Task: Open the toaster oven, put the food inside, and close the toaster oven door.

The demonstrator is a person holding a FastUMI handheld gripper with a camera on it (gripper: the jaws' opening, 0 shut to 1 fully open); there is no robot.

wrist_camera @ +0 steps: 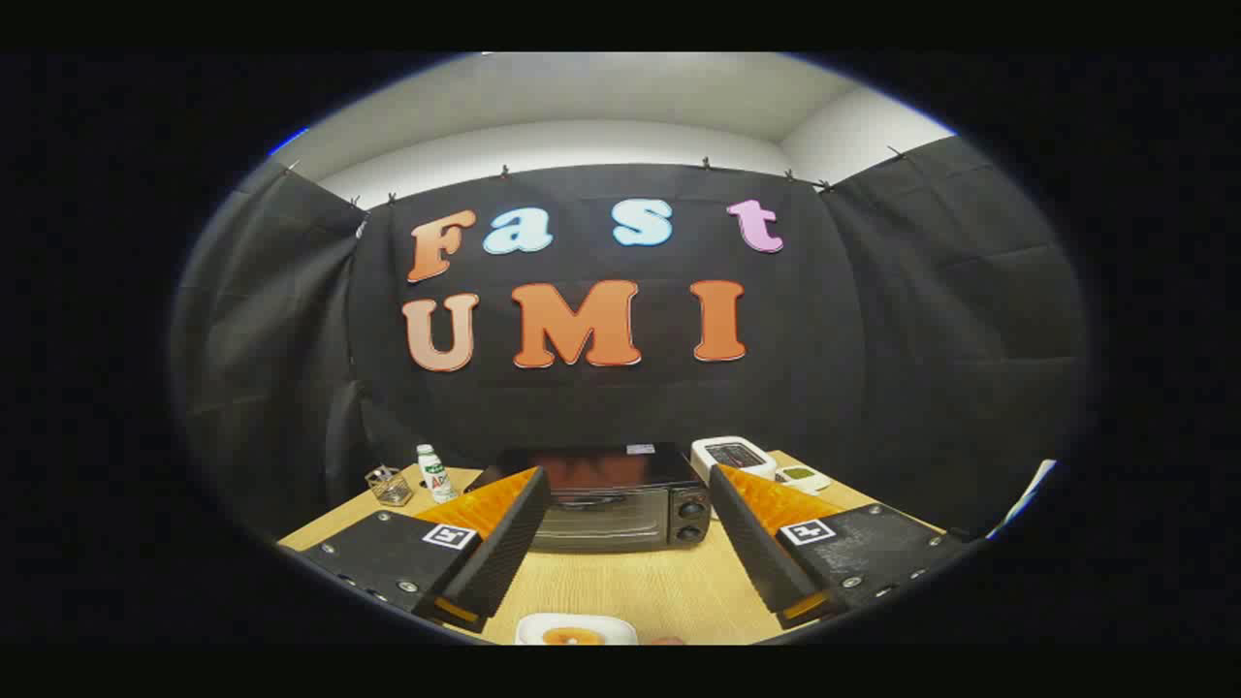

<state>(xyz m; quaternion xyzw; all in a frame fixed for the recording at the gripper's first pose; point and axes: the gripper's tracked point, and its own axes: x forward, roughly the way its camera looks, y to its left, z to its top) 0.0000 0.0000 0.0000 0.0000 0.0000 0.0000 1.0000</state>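
Light wood counter [620, 586] in a black-cloth booth under a white ceiling. The gripper [628, 528] has its fingers spread wide, holding nothing. The toaster oven [609, 496], door closed, sits beyond them; the food [572, 636] sits on a white plate [531, 630] between them. The small bottle [435, 473] has a label too small to read.

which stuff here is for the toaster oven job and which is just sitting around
For the job: toaster oven, door shut, beyond the open gripper; white plate with food near the fingers.

Lying about: small bottle, wire basket, white device, small flat item beside it.
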